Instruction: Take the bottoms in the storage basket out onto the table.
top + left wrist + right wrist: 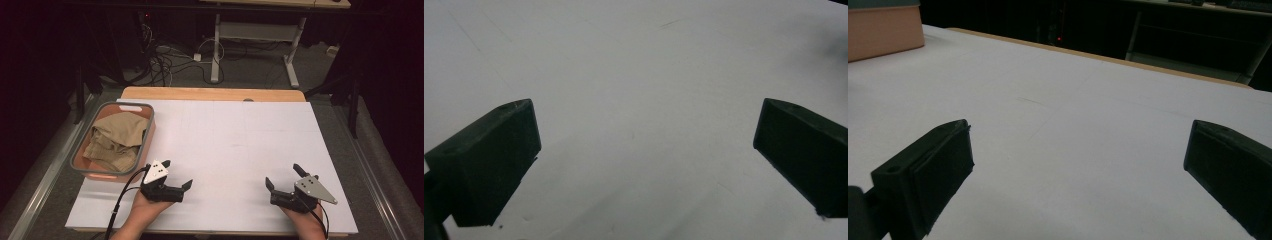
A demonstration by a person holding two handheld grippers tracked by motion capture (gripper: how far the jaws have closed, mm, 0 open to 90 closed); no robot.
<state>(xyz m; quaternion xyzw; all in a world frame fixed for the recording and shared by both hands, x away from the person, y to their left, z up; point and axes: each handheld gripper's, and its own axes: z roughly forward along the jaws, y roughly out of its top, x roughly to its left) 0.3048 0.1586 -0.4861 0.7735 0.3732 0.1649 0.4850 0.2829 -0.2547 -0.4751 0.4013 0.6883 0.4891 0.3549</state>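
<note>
White sheeting covers the table (pixel 235 145), with dark floor and cables beyond its far edge. At ten o'clock on the surface sits an orange basket (pixel 145 142) with a grey rim, holding a crumpled tan cloth (pixel 116 141). Left gripper (pixel 176 175), at seven o'clock, rests on the sheet just beside the basket's near corner, jaws wide apart and holding nothing; the left gripper view confirms bare sheet between them. Right gripper (pixel 282 176), at five o'clock, is likewise spread and empty, well apart from the basket. Judged by its folds, the cloth is light, limp and not fragile; it will sag and drag when lifted. A raised fold near the top of the heap offers the surest pinch.
</note>
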